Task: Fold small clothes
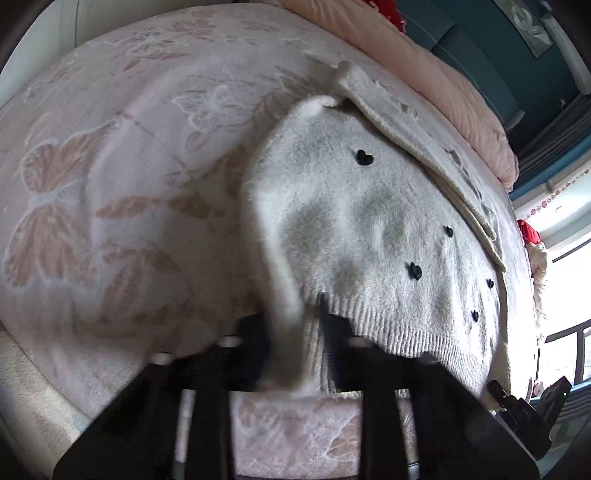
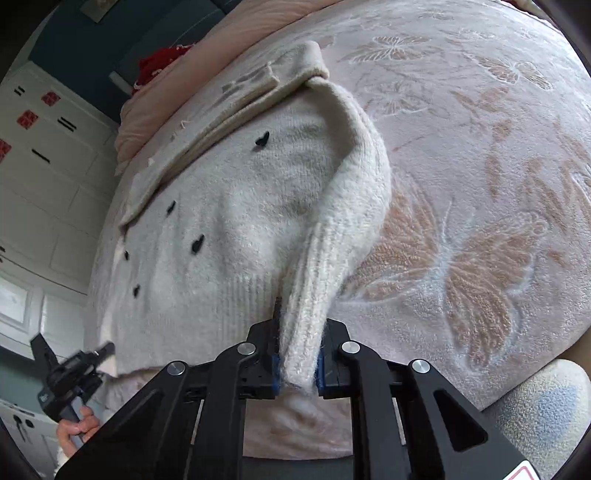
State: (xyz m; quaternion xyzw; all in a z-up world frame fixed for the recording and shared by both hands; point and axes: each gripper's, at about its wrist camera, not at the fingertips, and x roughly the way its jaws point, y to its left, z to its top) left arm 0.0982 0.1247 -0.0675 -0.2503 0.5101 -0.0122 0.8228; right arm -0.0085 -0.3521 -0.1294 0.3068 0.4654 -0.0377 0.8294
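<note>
A small fuzzy white cardigan with black heart buttons lies on a pink butterfly-pattern blanket; it also shows in the right wrist view. My left gripper is shut on the cardigan's left sleeve cuff, lifted at the hem. My right gripper is shut on the right sleeve cuff, which rises off the blanket. The right gripper also shows at the lower right of the left wrist view, and the left gripper at the lower left of the right wrist view.
A folded pink duvet and a red item lie at the bed's far side. A white cabinet stands beyond the bed. A grey slippered foot is at the lower right.
</note>
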